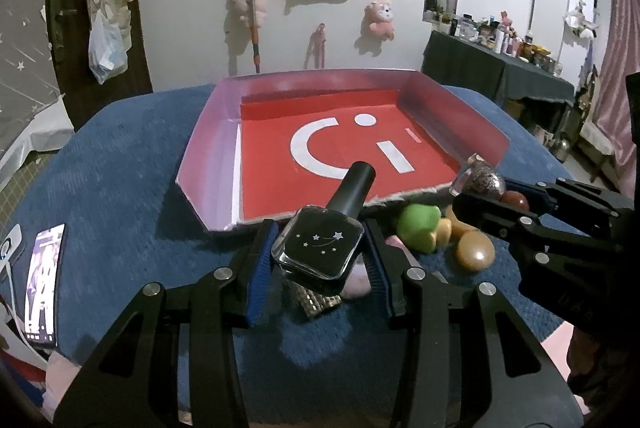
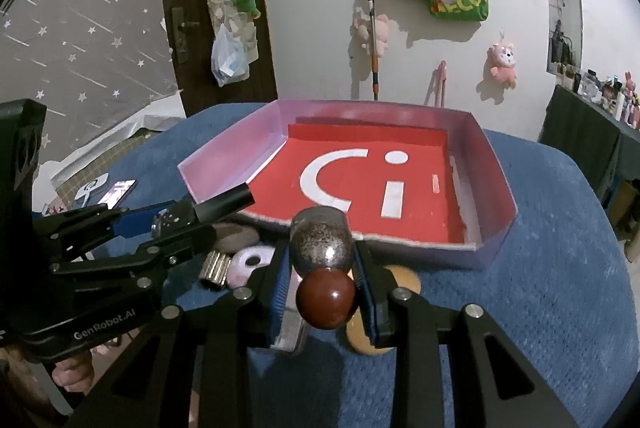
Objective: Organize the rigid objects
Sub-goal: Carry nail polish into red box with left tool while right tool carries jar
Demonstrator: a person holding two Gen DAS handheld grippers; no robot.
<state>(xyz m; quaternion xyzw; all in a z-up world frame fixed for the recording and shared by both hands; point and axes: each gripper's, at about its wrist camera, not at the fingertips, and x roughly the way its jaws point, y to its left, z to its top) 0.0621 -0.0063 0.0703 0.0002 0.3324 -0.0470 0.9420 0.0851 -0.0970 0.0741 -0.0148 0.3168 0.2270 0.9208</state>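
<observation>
Two objects are held clear of the blue cloth (image 1: 132, 156), one in each gripper, so the step in hand is judged to be the carry toward the red box (image 1: 224, 148). The left gripper (image 1: 318, 260) is clamped on the black square bottle (image 1: 318, 248): the glass body sits between the blue pads (image 1: 260, 268), and the black cap points forward over the box's torn near edge. The right gripper (image 2: 322, 284) is clamped on the glitter bottle (image 2: 320, 240), whose red-brown ball cap (image 2: 326, 298) faces the camera and whose base points toward the box. The box floor is bare; nothing has yet been placed inside. Remaining items, including a green toy (image 1: 418, 228) and a tan egg-shaped piece (image 1: 476, 250), lie on the cloth just before the box. Next, each bottle should be advanced over the near edge, lowered to the floor, then released, with both grippers kept apart.
</observation>
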